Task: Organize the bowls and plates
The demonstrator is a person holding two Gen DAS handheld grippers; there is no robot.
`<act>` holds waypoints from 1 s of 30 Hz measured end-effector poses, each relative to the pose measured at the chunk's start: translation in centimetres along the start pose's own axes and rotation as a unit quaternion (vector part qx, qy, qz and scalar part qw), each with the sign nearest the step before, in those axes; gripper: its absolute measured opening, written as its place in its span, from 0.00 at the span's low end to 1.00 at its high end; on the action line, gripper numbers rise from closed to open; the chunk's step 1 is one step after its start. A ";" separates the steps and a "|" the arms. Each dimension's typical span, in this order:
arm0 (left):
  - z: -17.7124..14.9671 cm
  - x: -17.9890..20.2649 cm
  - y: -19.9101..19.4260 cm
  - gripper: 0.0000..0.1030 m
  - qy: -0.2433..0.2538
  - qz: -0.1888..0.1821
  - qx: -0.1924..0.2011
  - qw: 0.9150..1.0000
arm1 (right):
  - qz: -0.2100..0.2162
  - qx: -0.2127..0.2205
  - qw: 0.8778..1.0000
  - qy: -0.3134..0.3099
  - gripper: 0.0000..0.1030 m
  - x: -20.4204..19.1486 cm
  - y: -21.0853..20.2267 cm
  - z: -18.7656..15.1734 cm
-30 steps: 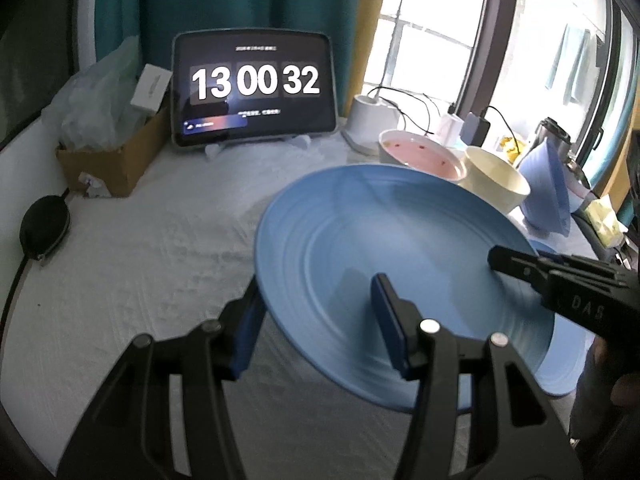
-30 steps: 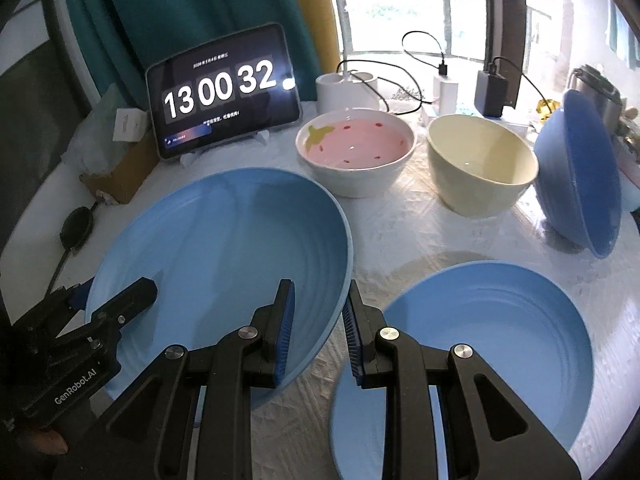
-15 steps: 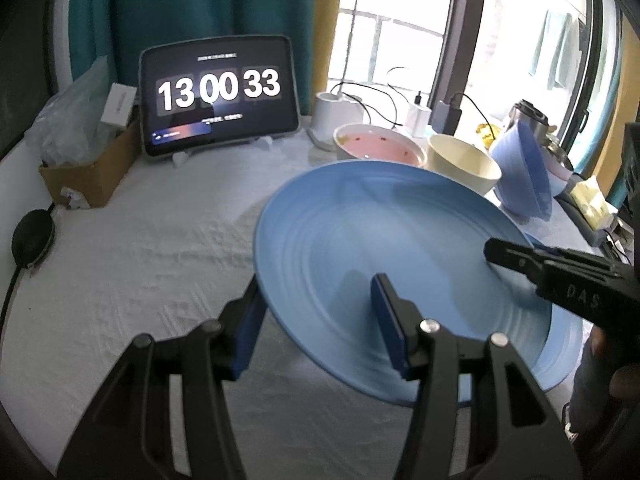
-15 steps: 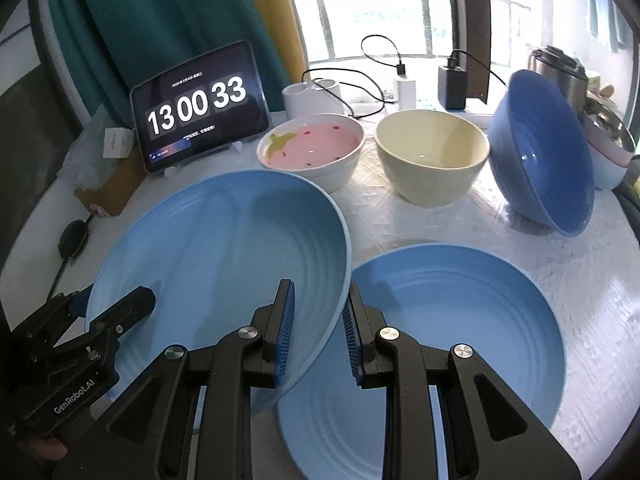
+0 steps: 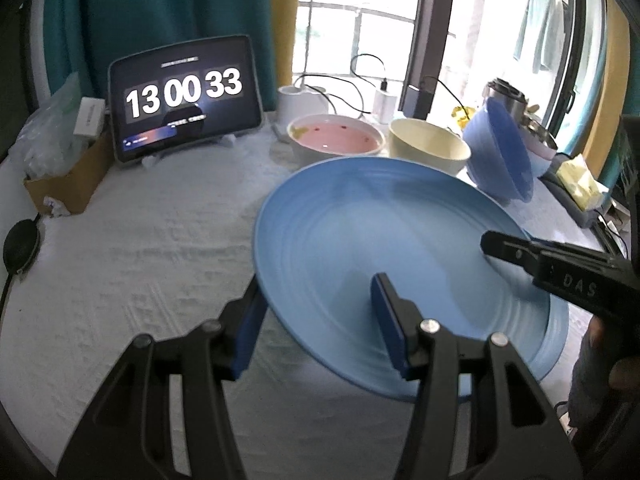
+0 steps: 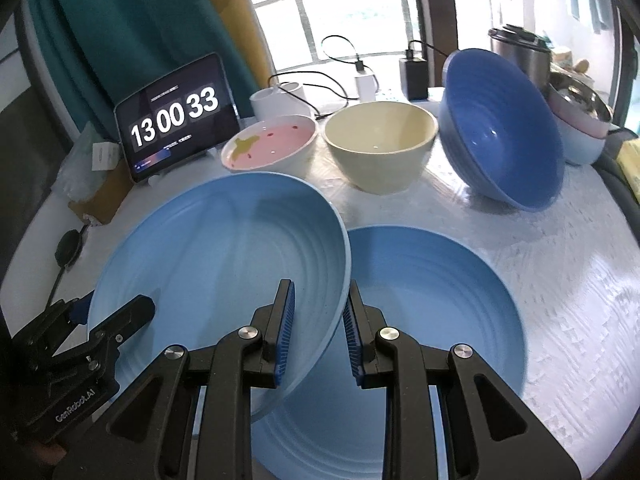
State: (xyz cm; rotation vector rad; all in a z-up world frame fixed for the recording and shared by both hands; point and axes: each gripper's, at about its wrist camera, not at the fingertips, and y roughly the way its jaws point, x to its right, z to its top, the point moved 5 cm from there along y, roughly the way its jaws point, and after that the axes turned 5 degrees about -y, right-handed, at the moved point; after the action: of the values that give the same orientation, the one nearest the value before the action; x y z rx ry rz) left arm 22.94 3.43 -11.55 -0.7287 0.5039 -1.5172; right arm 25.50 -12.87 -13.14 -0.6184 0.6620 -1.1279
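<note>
Both grippers carry one light-blue plate [image 6: 224,256] btwn them, held tilted off the white tablecloth [image 5: 152,240]. The right gripper [image 6: 318,328] pinches its right rim: fingers close together w/ the rim clamped btwn the ribbed blue pads. The left gripper [image 5: 316,320] has the near-left edge; its fingers stand wider apart, one under the rim, one on the plate's face, so clamped on the plate too as far as I can tell.

What's changed over the last sec: the carried plate has slid sideways toward the second blue plate [image 6: 436,308] lying flat lower right of the right wrist view. A sec ago the two were side by side w/ cloth showing btwn; now the carried rim overlaps the flat plate's left part. Neither grip has changed. The clock tablet [image 6: 176,116], upper left, ticked from 32 to 33.

Meaning for the task: looks like the stacking step, plate onto plate, roughly halfway across. It's not centred yet and not touching, as far as I can see. Next prob. needs more sideways travel, levelling, then lowering.

Behind, top centre, untouched: pink bowl [image 6: 270,146], cream bowl [image 6: 380,144], and a dark-blue bowl [image 6: 500,128] leaning on its side at upper right. Risk, I'd say: the tilted rim knocking the flat plate when lowered.
</note>
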 end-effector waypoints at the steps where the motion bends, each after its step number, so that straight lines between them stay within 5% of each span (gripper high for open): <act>1: 0.0 0.3 0.0 0.52 0.002 -0.001 -0.001 1.000 | -0.001 0.000 1.000 0.002 0.25 0.3 -0.1 -0.1; 30: -2.8 8.2 1.7 0.53 0.057 -0.013 -0.042 0.997 | -0.016 0.000 0.998 0.060 0.25 8.2 -2.9 -3.4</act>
State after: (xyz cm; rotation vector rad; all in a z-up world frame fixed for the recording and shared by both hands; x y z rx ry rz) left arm 22.30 -5.13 -13.58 -0.7179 0.6486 -1.5750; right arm 23.57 -21.92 -14.55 -0.5646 0.7574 -1.2019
